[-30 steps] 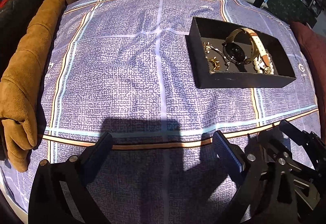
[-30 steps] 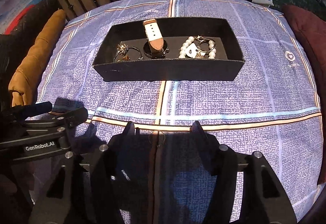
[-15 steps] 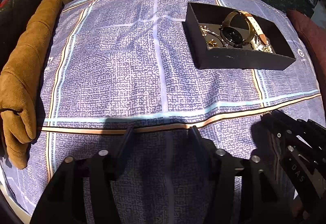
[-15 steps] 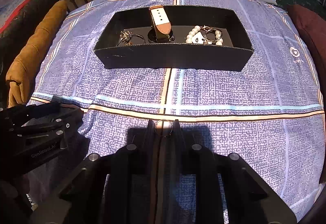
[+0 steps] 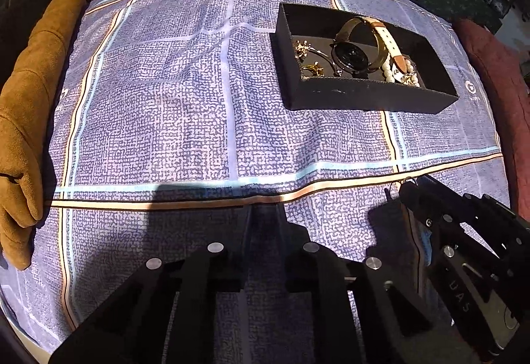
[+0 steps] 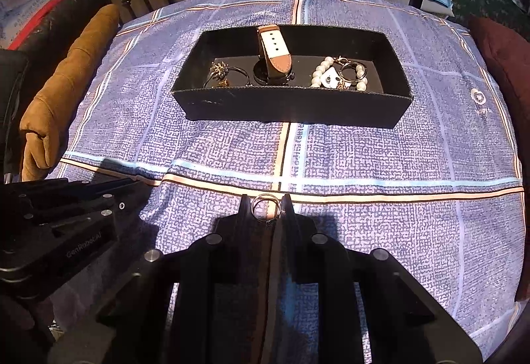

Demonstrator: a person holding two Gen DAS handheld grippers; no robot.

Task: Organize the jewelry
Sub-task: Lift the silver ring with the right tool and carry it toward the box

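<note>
Bare blue patterned cloth (image 6: pixel 364 152) lies open ahead of both grippers. The black rectangular cardboard tray (image 6: pixel 291 105) stands beyond, its near wall upright. A tan suede cushion (image 5: pixel 29 105) bounds the left edge.

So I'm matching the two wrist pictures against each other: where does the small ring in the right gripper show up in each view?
Left wrist view: the ring is at lower right, a thin loop at the tip of the right gripper.
Right wrist view: it sits at bottom centre, pinched between the fingertips.
Shared landmark: the black tray holding the watch, upper right in the left view, upper centre in the right.
</note>
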